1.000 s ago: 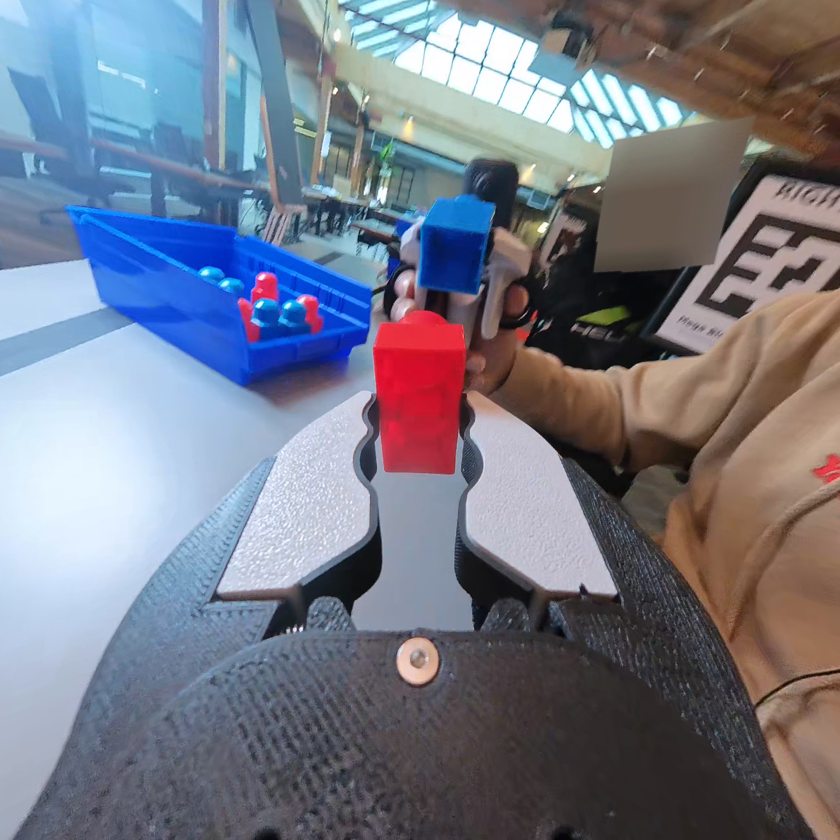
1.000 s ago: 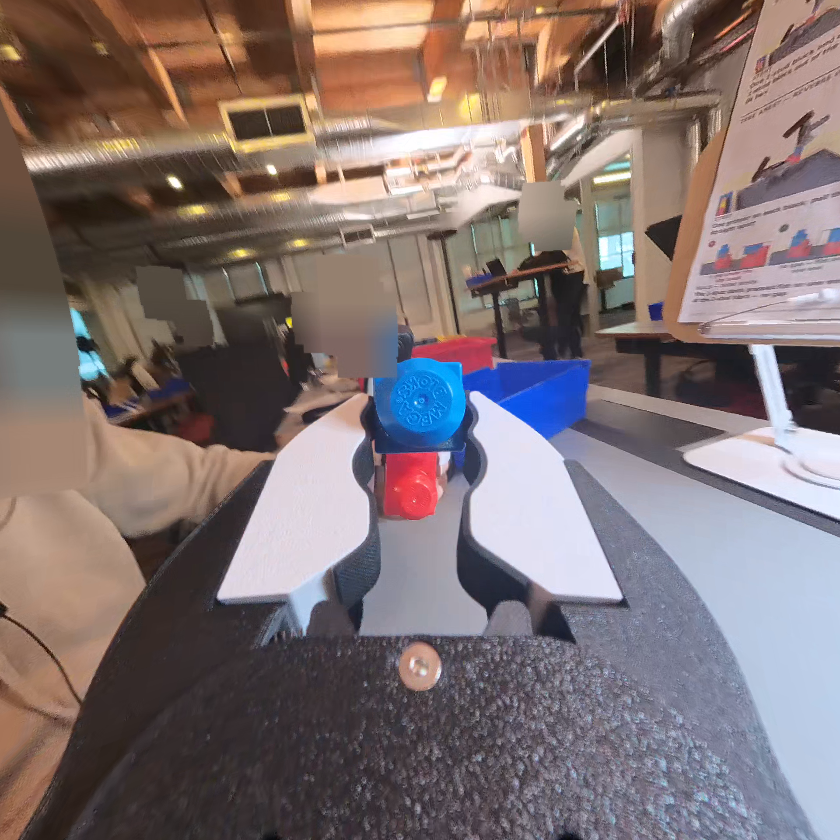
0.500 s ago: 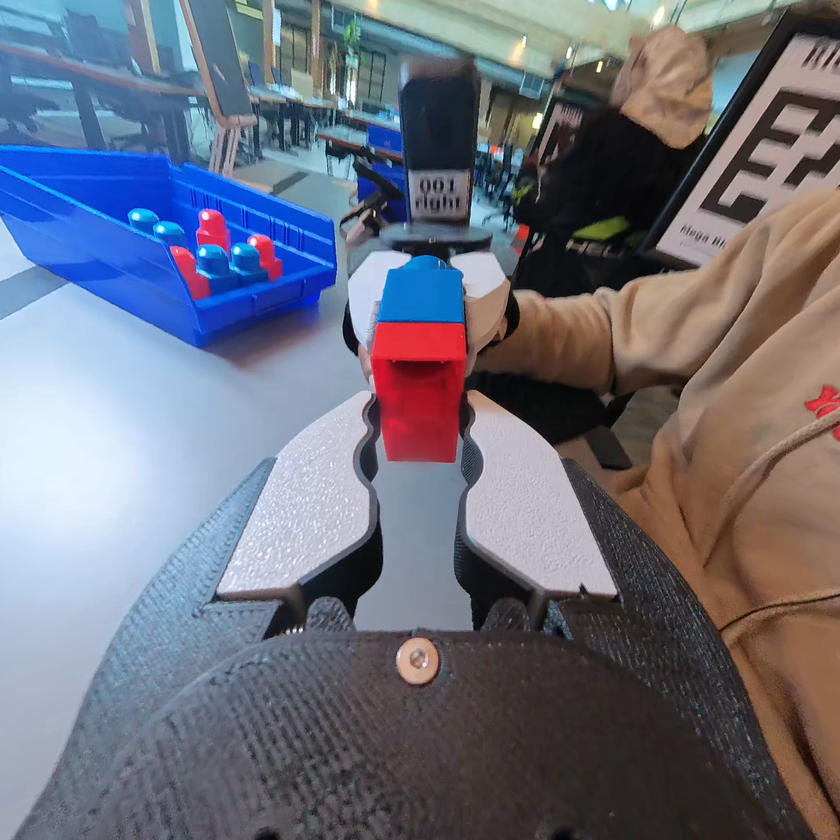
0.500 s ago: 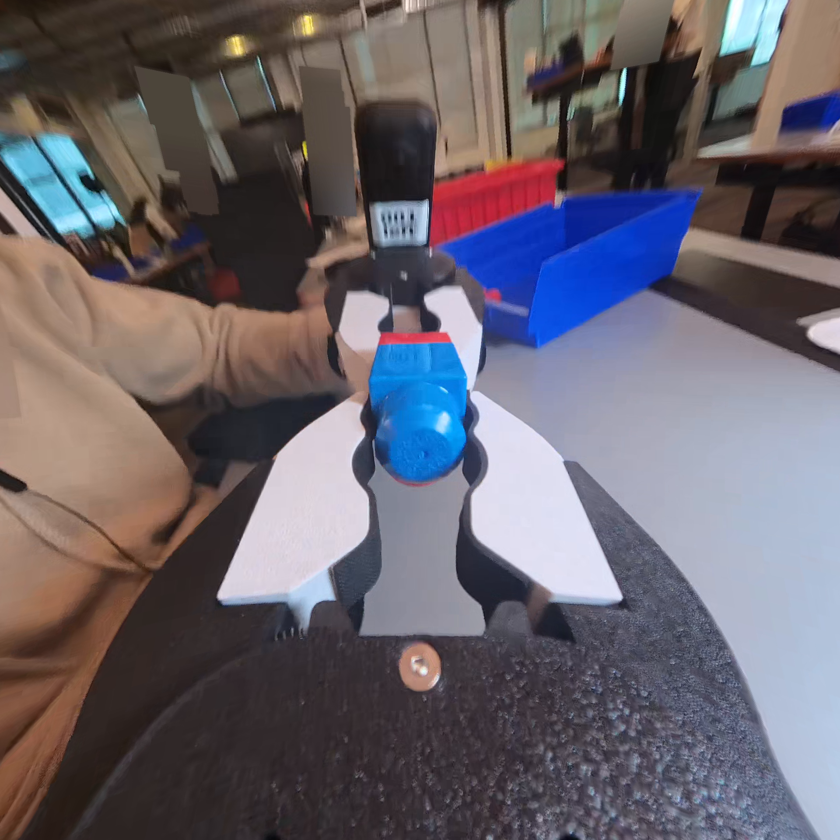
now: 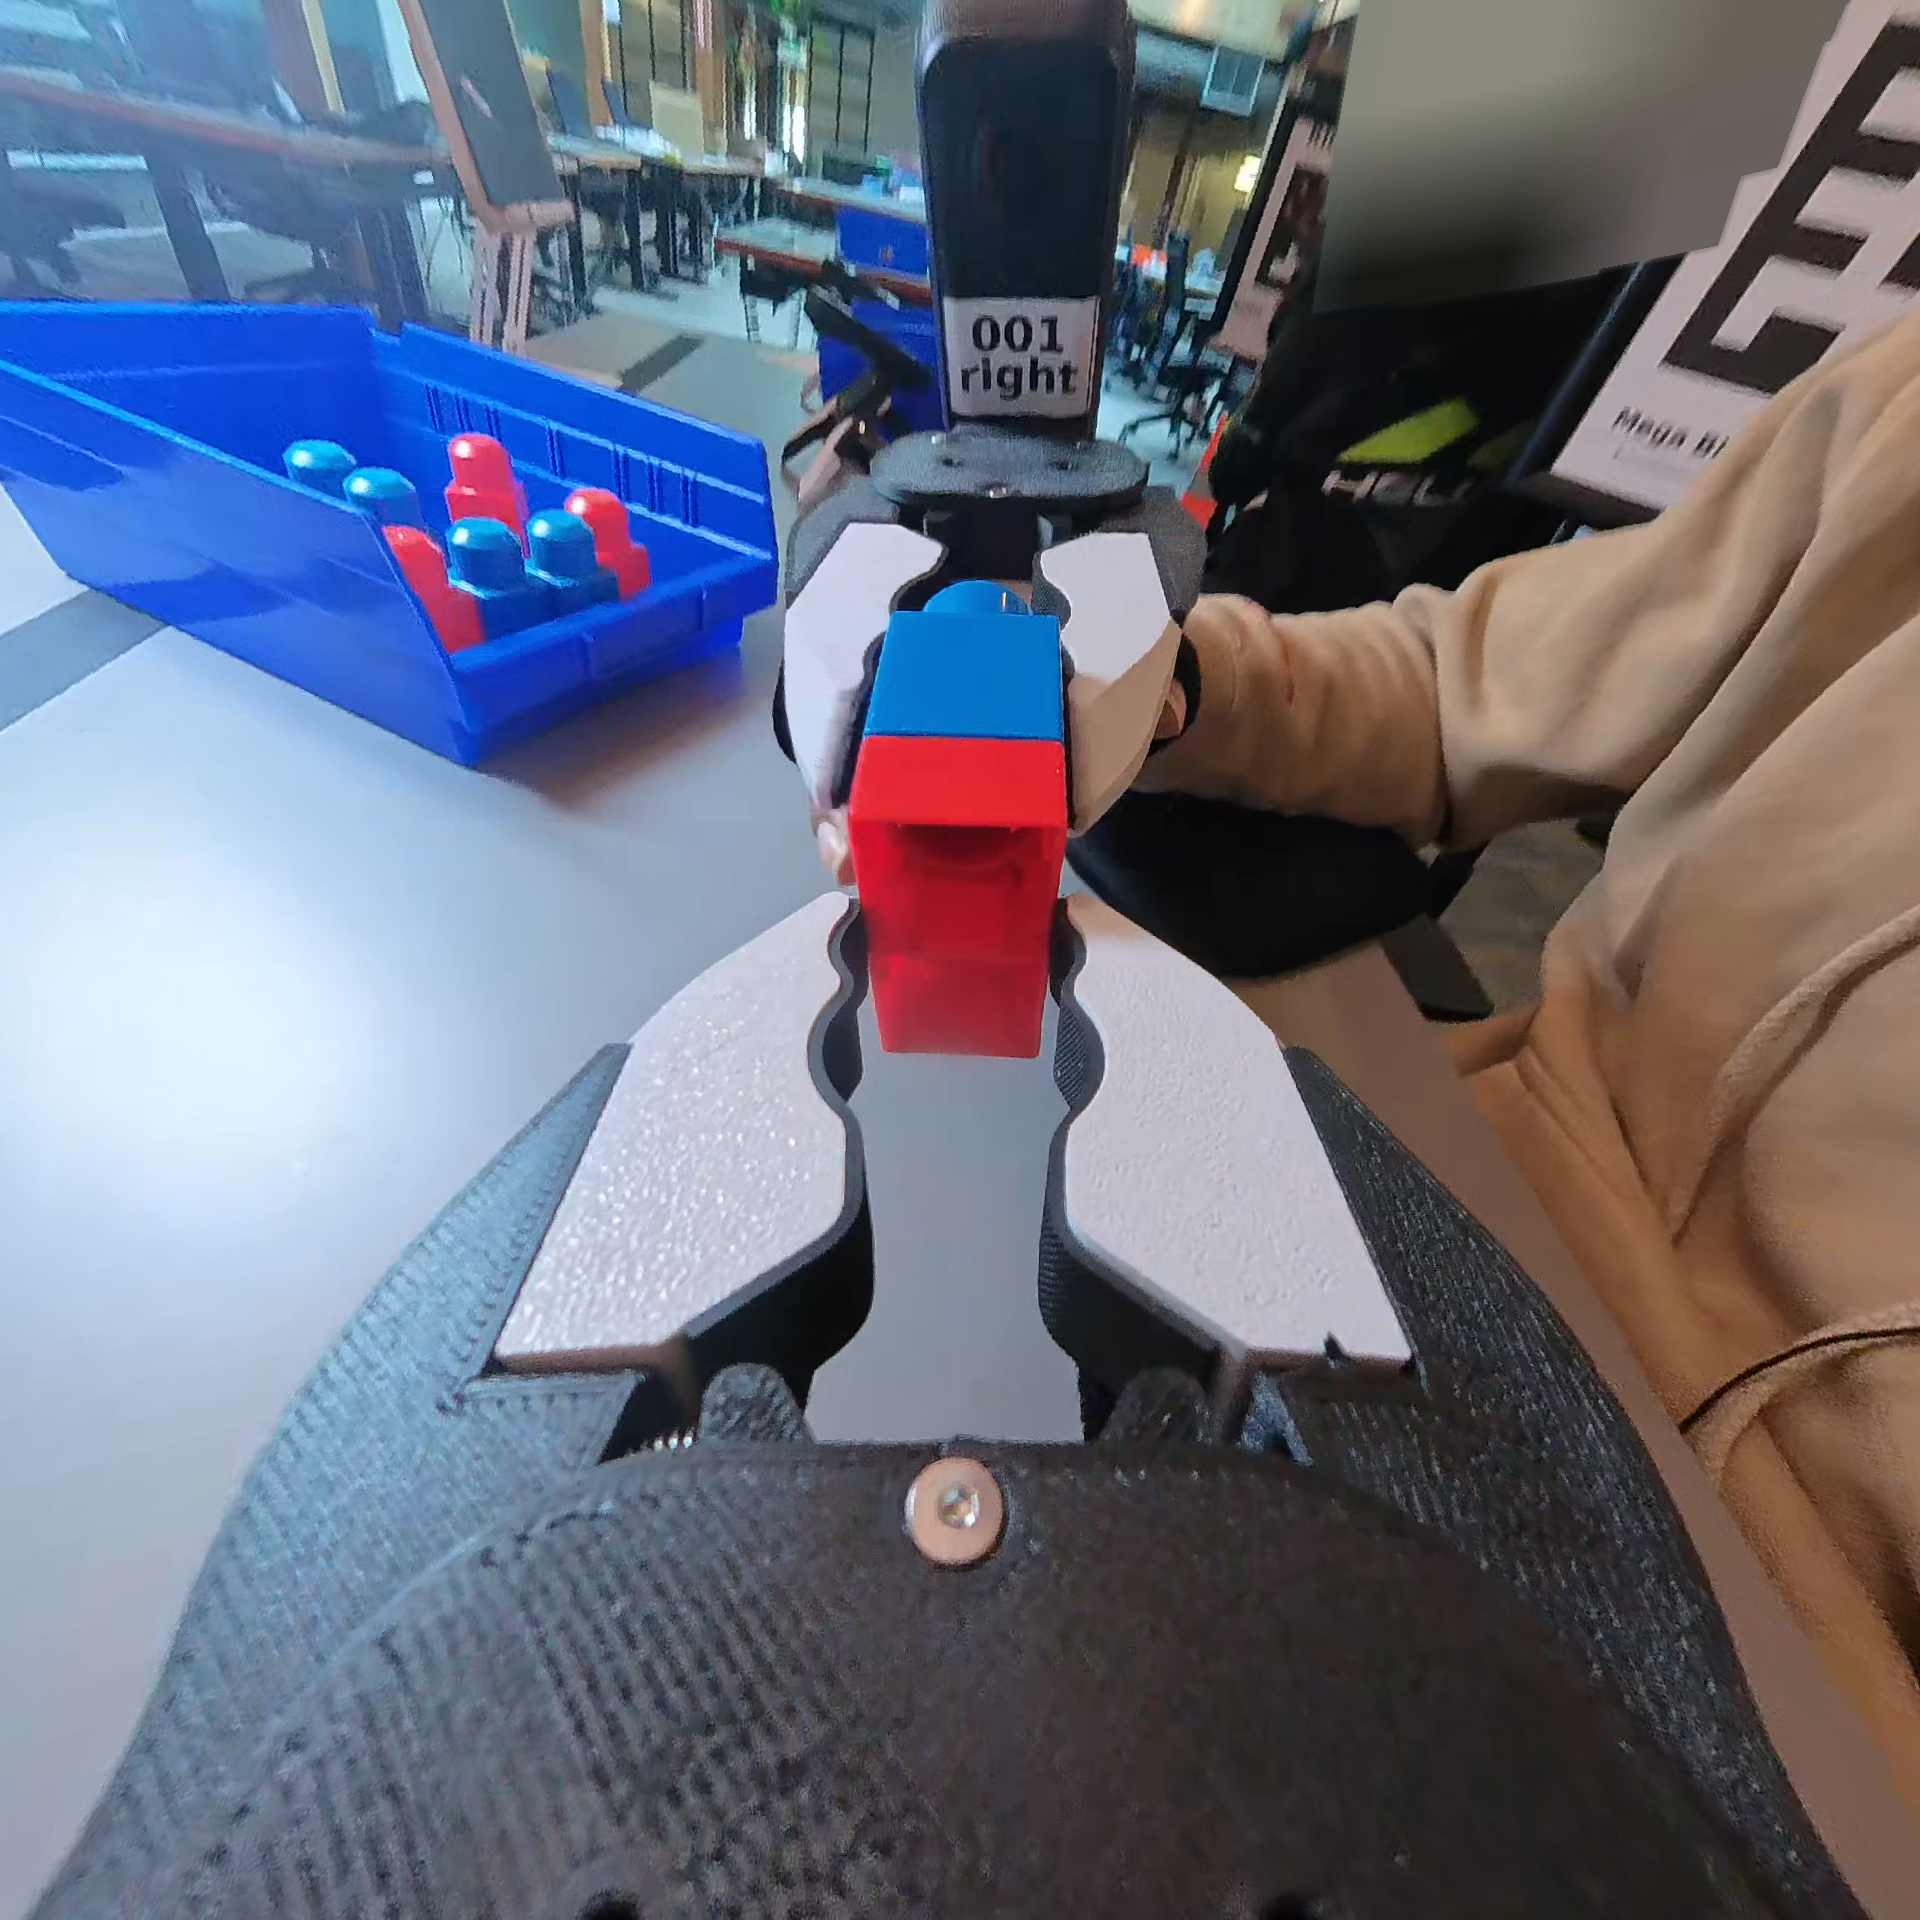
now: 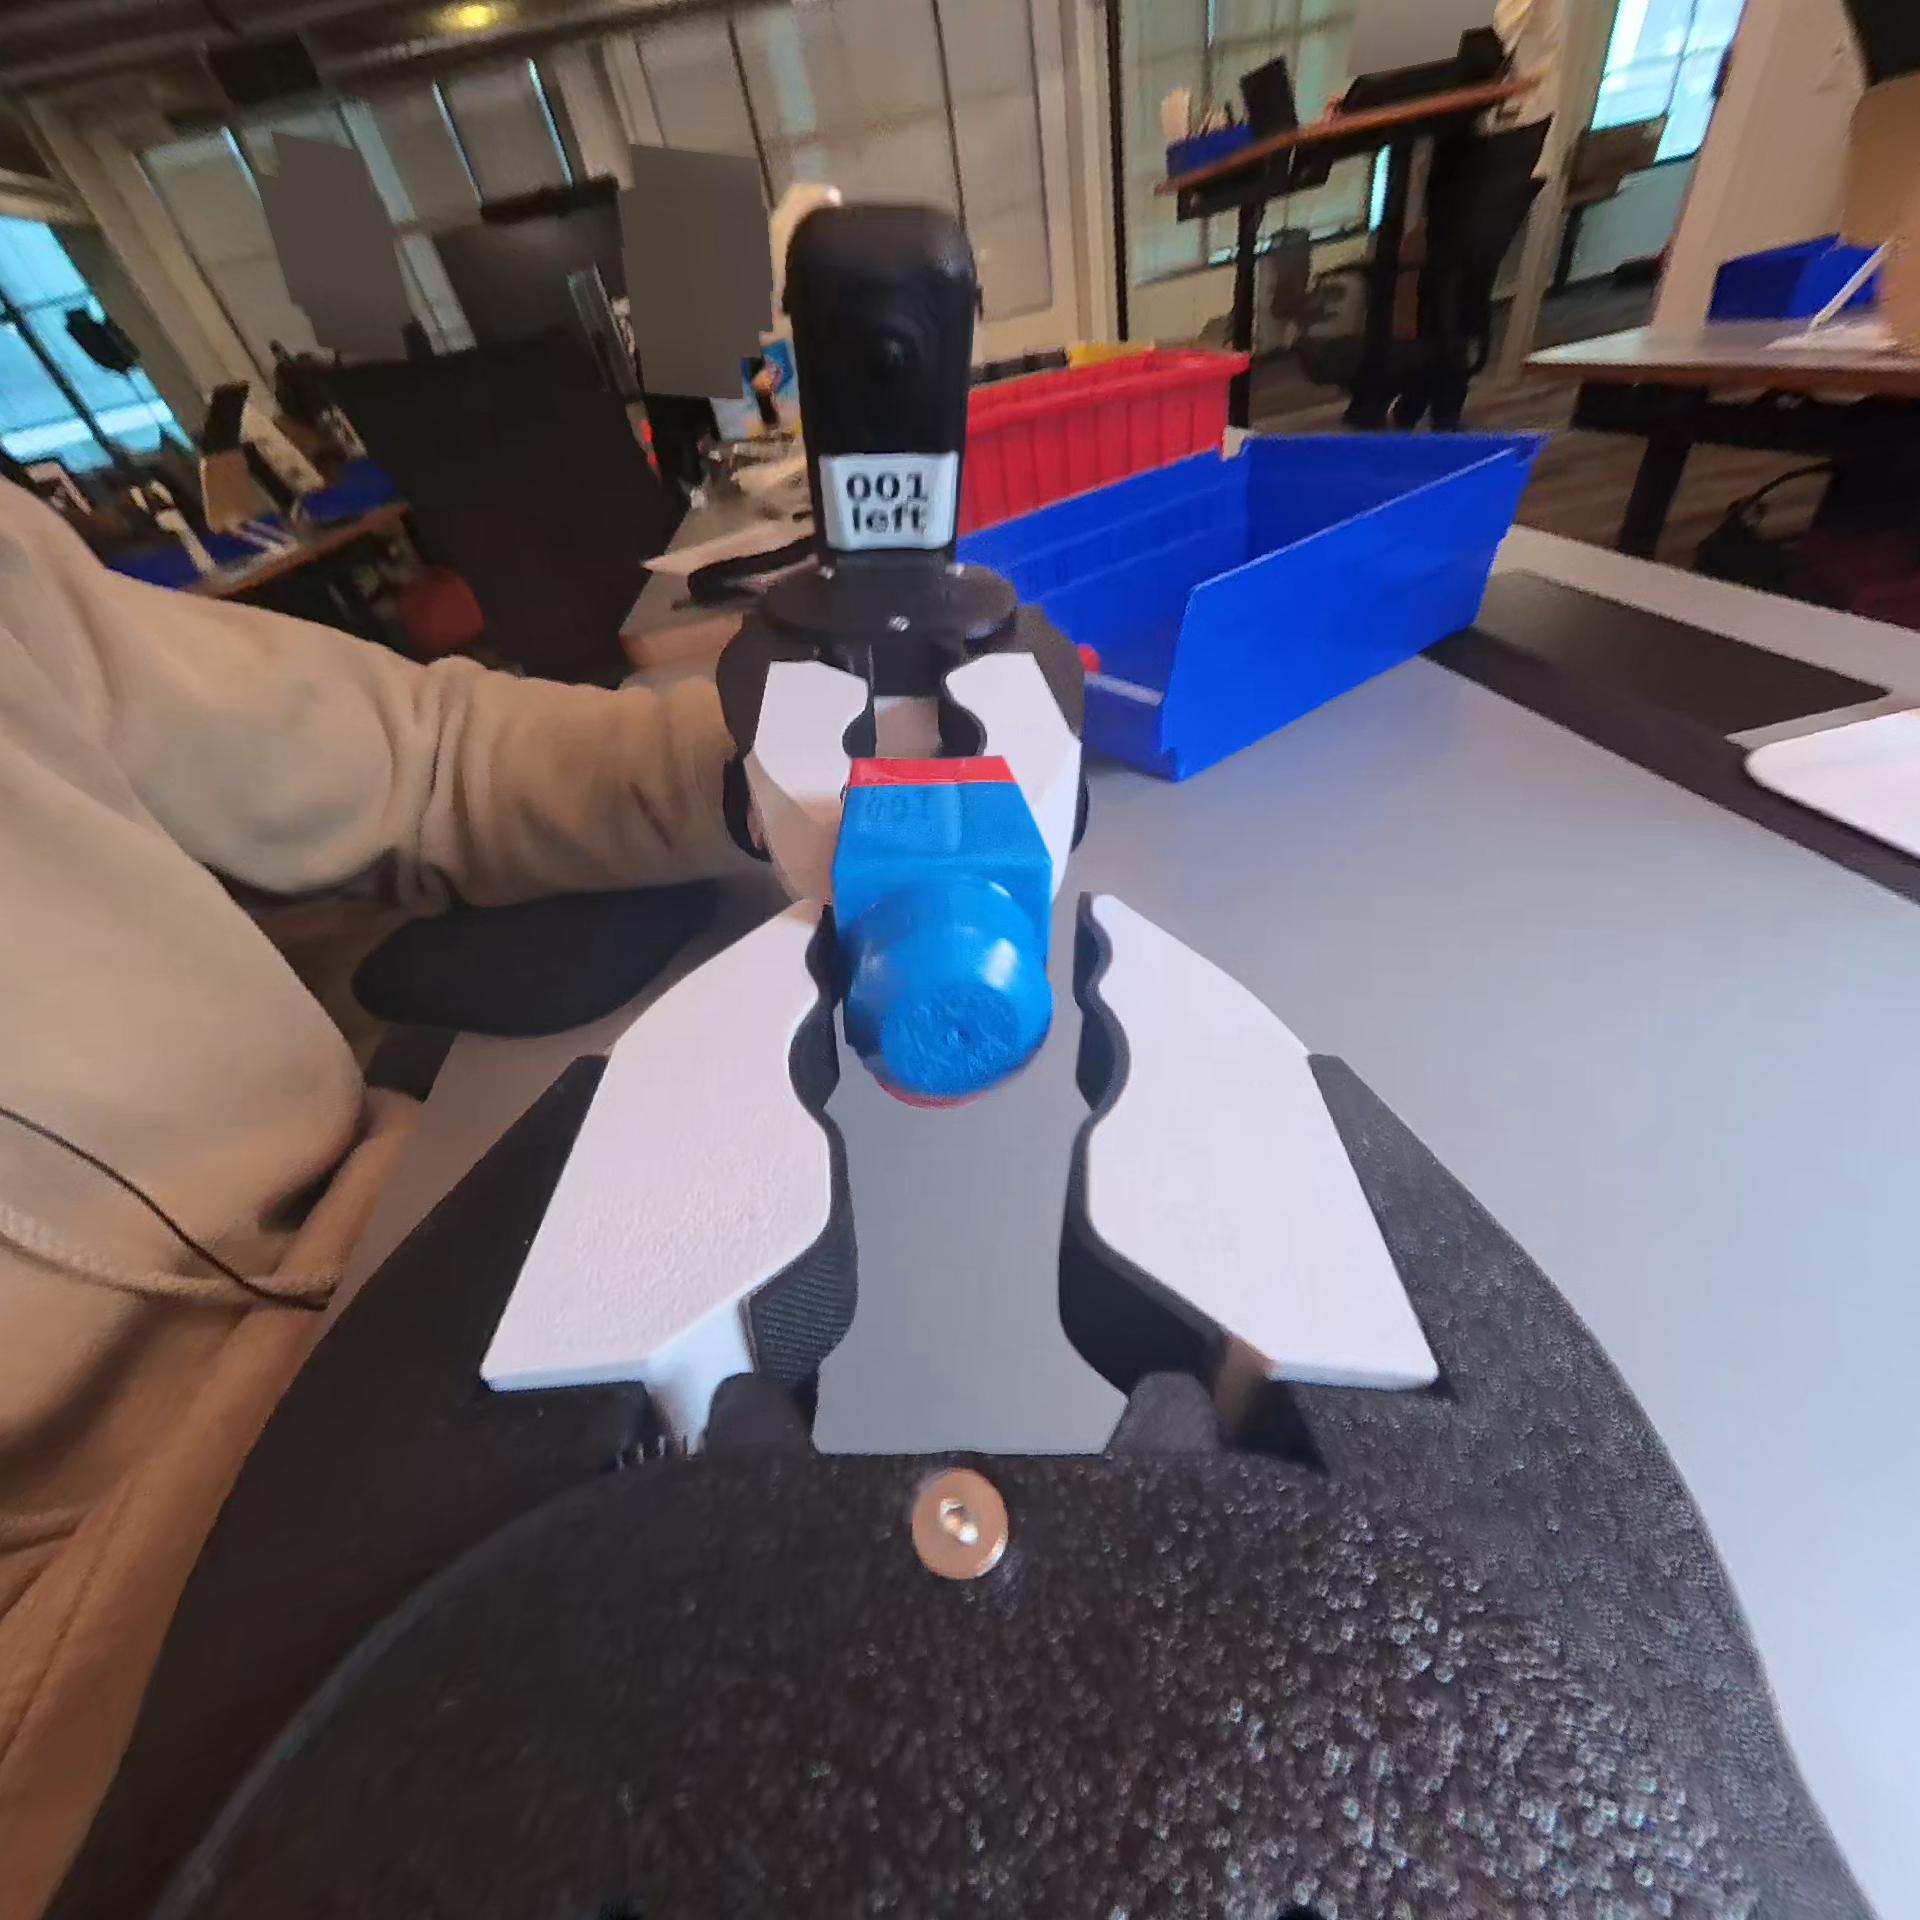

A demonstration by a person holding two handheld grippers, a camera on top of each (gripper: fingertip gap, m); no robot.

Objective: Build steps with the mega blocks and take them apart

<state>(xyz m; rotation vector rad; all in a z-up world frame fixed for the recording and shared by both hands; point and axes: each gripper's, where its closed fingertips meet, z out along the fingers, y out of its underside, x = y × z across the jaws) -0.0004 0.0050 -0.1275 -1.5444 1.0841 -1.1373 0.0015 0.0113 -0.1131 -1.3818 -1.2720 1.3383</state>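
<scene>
My left gripper (image 5: 956, 935) is shut on a red block (image 5: 958, 883), hollow underside facing the camera. A blue block (image 5: 966, 675) is joined end to end with it and is held by the right gripper (image 5: 966, 665), which faces me. In the right wrist view my right gripper (image 6: 951, 914) is shut on the blue block (image 6: 940, 883), its round stud pointing at the camera. A strip of the red block (image 6: 930, 771) shows behind it, in the left gripper (image 6: 914, 748). The pair is held above the grey table (image 5: 260, 987).
A blue bin (image 5: 582, 665) at the left holds several red and blue blocks (image 5: 488, 540). The same bin (image 6: 1340, 582) shows in the right wrist view with a red bin (image 6: 1091, 426) behind. A person's beige sleeve (image 5: 1507, 644) is at the right. A white sheet (image 6: 1849, 769) lies far right. Only a small space, under 4 cm, lies between the two pairs of fingers.
The two grippers have come together. The blue block, apart from the red one a second ago, is now pressed onto it. Both views have tilted down toward the table.
</scene>
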